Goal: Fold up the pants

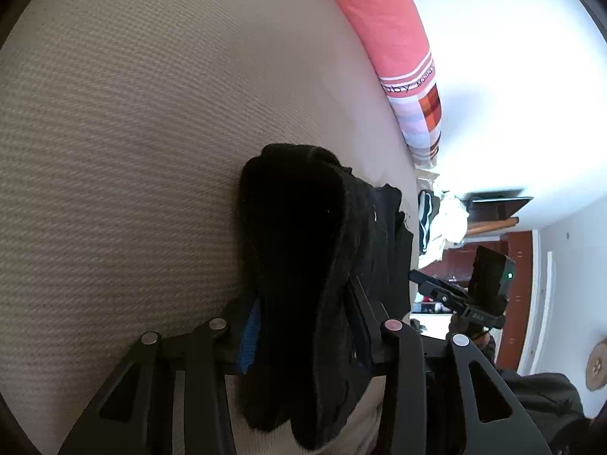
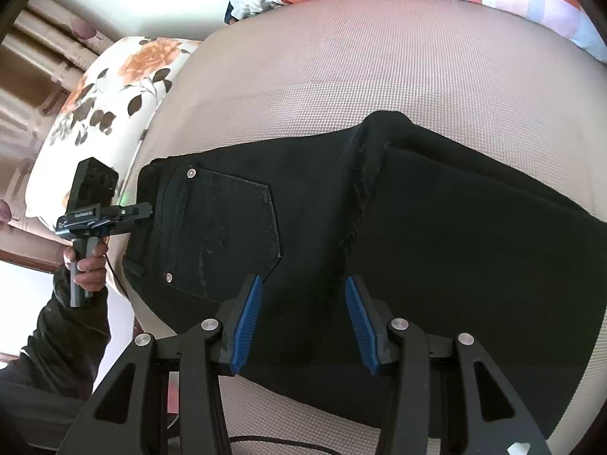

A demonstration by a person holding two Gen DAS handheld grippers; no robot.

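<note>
Black pants [image 2: 379, 235] lie on a beige mattress [image 2: 341, 68], back pocket up, one part folded over at the right. My right gripper [image 2: 303, 322] is open, its blue pads just above the pants' near edge, holding nothing. My left gripper [image 1: 303, 326] is shut on a bunched part of the pants [image 1: 299, 265], the cloth draped over its fingers. In the right wrist view the left gripper [image 2: 146, 210] is at the waistband at the left. In the left wrist view the right gripper [image 1: 417, 278] shows at the right.
A red and plaid pillow [image 1: 402, 45] lies along the mattress [image 1: 132, 151] by the white wall. A floral pillow [image 2: 106, 102] sits at the left end. Clothes [image 1: 440, 223] are piled beyond the mattress edge. A cable [image 2: 284, 445] runs under the right gripper.
</note>
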